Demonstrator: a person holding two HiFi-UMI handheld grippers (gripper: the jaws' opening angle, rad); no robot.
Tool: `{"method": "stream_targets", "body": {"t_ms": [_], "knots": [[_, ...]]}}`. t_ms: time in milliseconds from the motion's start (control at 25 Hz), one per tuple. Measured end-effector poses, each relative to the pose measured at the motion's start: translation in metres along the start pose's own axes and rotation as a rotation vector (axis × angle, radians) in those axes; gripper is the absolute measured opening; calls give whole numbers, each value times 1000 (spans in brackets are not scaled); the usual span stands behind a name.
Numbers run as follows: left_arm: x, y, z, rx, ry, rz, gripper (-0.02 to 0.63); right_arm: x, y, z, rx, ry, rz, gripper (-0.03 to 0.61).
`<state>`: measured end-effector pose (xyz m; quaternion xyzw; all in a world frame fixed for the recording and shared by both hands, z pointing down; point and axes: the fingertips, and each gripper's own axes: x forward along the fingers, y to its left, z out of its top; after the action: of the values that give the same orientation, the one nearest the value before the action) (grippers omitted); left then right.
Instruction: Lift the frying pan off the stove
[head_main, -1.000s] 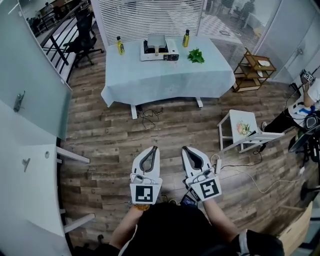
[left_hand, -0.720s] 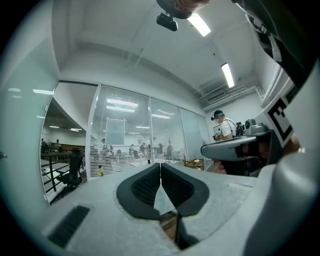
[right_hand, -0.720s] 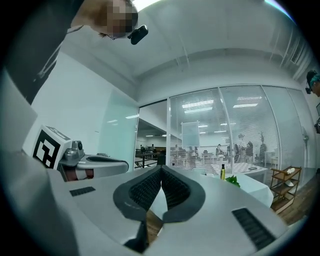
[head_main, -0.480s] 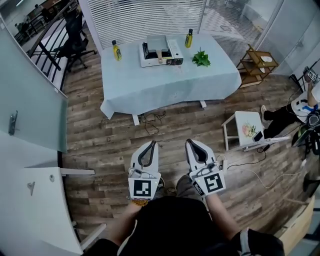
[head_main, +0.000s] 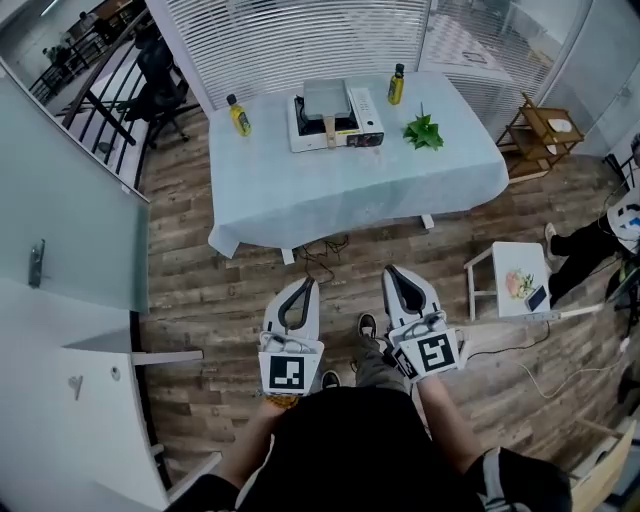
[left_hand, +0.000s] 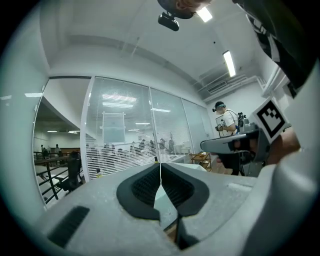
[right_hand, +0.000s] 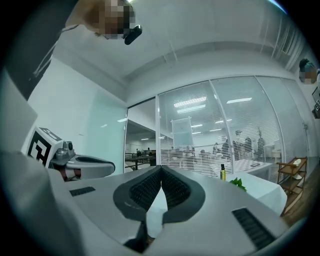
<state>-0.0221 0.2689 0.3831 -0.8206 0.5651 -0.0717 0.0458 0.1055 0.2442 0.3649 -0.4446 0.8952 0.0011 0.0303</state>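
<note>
- At the top centre of the head view, we see the frying pan (head_main: 326, 97) sitting on a white tabletop stove (head_main: 363, 124), its pale handle pointing toward the near edge of the table.
- The stove stands on a table (head_main: 350, 185) covered with a light blue cloth that hangs over the sides.
- On the cloth, a yellow bottle (head_main: 240, 117) stands to the left of the stove and a second bottle (head_main: 396, 86) to its right, with a bunch of green leaves (head_main: 423, 131) just below that second bottle.
- In the lower middle of the frame, we hold the left gripper (head_main: 304, 284) and the right gripper (head_main: 392, 271) side by side over the wooden floor (head_main: 230, 300), both pointing toward the table and well apart from it.
- In the left gripper view, the dark ribbed pads meet along a thin line; the jaws are closed with nothing between them.
- In the right gripper view, the pads likewise meet at the tip, closed and empty.
- At the right of the head view, a small white side table (head_main: 498, 270) stands on the floor, and a wooden shelf (head_main: 545, 125) sits in the upper right.
- A black office chair (head_main: 158, 85) stands in the upper left, beside a railing.
</note>
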Motion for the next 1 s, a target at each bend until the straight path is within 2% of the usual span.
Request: {"method": "stream_targets", "body": {"t_ms": [280, 400, 520, 680, 840, 1000], "knots": [[90, 8, 10, -12, 26, 42, 23, 72, -81, -9, 43, 51, 121, 3], [116, 11, 7, 15, 50, 79, 23, 98, -112, -14, 8, 67, 170, 3], [139, 12, 1, -6, 61, 112, 23, 123, -140, -23, -33, 89, 194, 3], [166, 22, -9, -8, 71, 130, 23, 155, -161, -28, -49, 98, 222, 3], [194, 45, -15, -51, 75, 145, 23, 193, -168, -29, -65, 105, 247, 3], [230, 71, -25, -57, 60, 119, 23, 228, -174, -32, -83, 117, 246, 3]]}}
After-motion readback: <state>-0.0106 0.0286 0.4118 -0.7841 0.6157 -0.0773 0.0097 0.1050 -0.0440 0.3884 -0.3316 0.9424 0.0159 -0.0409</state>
